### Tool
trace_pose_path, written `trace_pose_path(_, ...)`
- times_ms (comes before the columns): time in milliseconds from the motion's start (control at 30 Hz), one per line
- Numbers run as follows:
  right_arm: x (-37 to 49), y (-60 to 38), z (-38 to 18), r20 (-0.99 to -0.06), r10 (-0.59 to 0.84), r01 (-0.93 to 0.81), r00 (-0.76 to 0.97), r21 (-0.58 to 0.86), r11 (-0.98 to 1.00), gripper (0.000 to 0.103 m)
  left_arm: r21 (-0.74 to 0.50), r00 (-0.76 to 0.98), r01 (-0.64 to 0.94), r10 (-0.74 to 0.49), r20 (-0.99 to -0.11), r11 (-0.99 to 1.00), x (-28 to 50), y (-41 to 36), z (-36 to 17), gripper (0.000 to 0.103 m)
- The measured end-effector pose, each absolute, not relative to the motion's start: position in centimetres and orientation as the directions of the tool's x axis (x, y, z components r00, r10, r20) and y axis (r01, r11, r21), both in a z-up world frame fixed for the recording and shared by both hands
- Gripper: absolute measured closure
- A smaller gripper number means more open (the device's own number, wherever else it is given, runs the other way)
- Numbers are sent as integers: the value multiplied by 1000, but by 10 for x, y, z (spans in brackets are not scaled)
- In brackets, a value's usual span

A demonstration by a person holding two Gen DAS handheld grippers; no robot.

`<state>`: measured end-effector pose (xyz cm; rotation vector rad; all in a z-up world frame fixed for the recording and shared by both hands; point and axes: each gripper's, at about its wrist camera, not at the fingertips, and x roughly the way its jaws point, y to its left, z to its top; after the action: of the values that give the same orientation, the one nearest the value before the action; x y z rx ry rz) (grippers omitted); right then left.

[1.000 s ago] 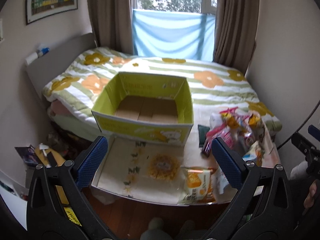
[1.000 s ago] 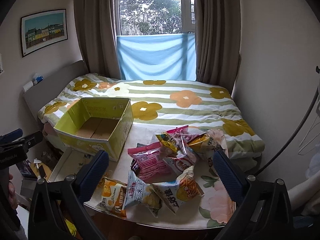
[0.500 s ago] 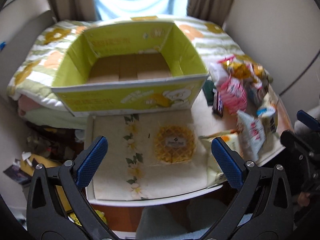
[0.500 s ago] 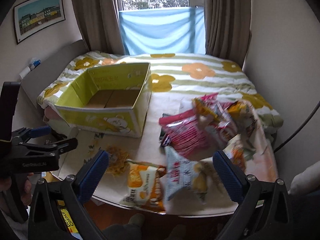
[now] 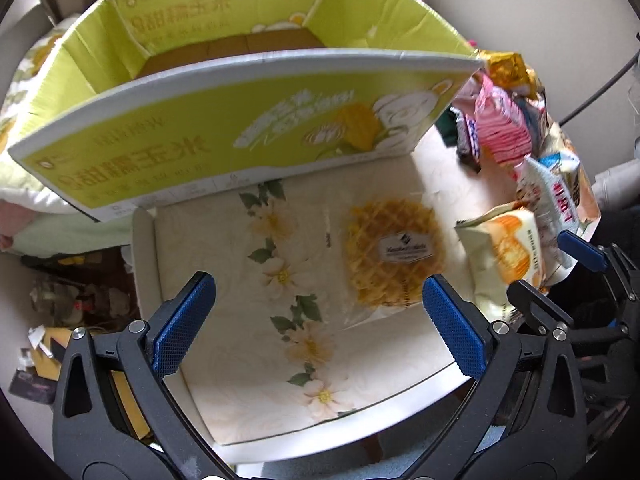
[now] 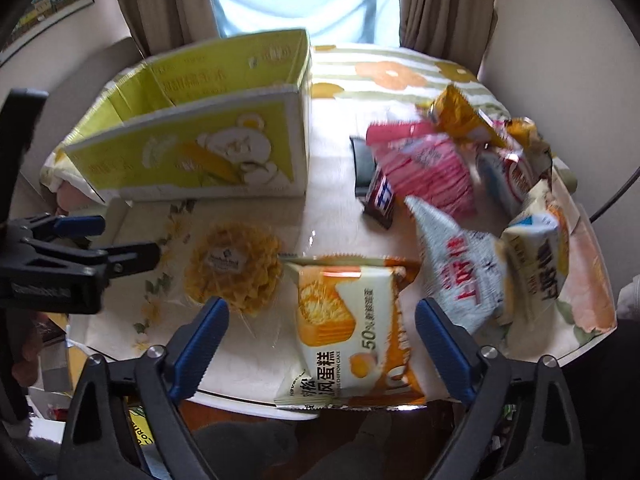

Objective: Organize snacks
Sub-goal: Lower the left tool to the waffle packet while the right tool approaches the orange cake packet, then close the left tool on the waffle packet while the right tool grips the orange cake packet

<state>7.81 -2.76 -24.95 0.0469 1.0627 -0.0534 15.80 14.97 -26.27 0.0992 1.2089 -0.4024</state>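
Observation:
An open yellow-green cardboard box (image 5: 240, 148) (image 6: 192, 152) stands at the back left of the table, with nothing showing inside. In front of it lies a round waffle (image 5: 396, 252) (image 6: 232, 270) in clear wrap. My left gripper (image 5: 318, 280) (image 6: 130, 238) hovers open over the cloth just left of the waffle. An orange-and-white chiffon cake pack (image 6: 348, 320) (image 5: 504, 256) lies at the table's front edge. My right gripper (image 6: 322, 304) (image 5: 556, 272) straddles it, its jaws closing, with the pads clear of the pack.
More snack packs are heaped on the right: a pink pack (image 6: 424, 172), a white-and-red bag (image 6: 460, 276) and a dark bar (image 6: 380, 196). The table (image 5: 260, 320) has a floral cloth. A bed (image 6: 400, 68) lies behind; clutter (image 5: 60, 300) covers the floor at the left.
Both grippers have come down and tilted toward the table, so the box and the snacks loom larger. The right jaws have narrowed around the cake pack. The left jaws stay wide.

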Motion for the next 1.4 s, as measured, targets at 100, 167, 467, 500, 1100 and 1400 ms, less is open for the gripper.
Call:
trace_pose_path(100,82,-29,-262,-886,-48,82,462,-12,997,18,-143,272,375,-255,-928,916,161,147,-272,0)
trace_pose_path(167,84,-31,-268,-891,-60,92,450,-20,996,19,-150,259,386,-262,-930,910,162,143,-276,0)
trace_pose_path(467,91,-40,-287,-911,-43,118,411,7,993,23,-172,231,411,-285,-930,895,164,123,-286,0)
trace_pose_path(500,92,-41,-290,-914,-40,115,403,7,993,28,-173,229,412,-286,-931,894,164,121,-286,0)
trace_pose_path(1100,96,-83,-255,-859,182,75,479,246,966,45,-167,196,409,-265,-944,897,169,79,-298,0)
trace_pose_path(1400,104,-87,-245,-847,221,36,484,271,962,45,-114,190,373,-196,-962,921,171,61,-317,0)
